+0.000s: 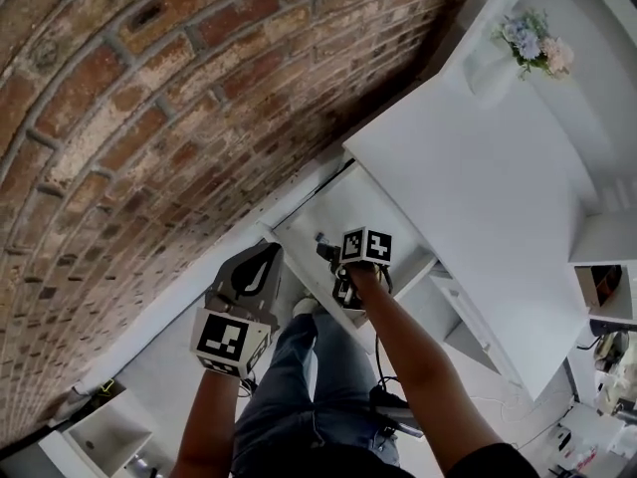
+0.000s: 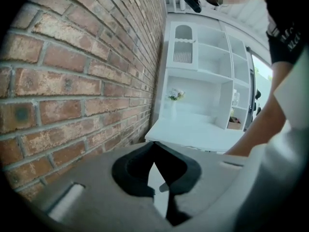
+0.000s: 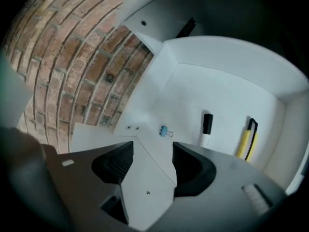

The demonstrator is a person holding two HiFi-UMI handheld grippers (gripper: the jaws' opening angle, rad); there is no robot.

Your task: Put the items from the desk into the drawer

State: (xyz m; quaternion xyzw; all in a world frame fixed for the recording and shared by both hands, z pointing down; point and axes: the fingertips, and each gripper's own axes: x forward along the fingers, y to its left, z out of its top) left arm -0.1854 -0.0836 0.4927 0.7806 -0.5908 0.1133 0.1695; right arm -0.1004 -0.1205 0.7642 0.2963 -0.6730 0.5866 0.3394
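White desk (image 1: 478, 197) stood against a brick wall (image 1: 119, 118), its drawer (image 3: 227, 76) open. Clip (image 3: 165, 131), marker (image 3: 206, 128) and cutter (image 3: 247, 141) lay on the drawer's floor. Right gripper (image 3: 149, 159) jaws were spread and empty; left gripper (image 2: 154, 149) jaws were pressed together.

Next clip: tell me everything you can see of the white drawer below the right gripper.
The white drawer is pulled open from the white desk, next to the brick wall. It looks like smooth painted board: plain upright walls, flat floor. On the floor lie a small blue binder clip, a white marker with a black cap and a yellow utility knife, each apart. The right gripper, open and empty, points down into it.
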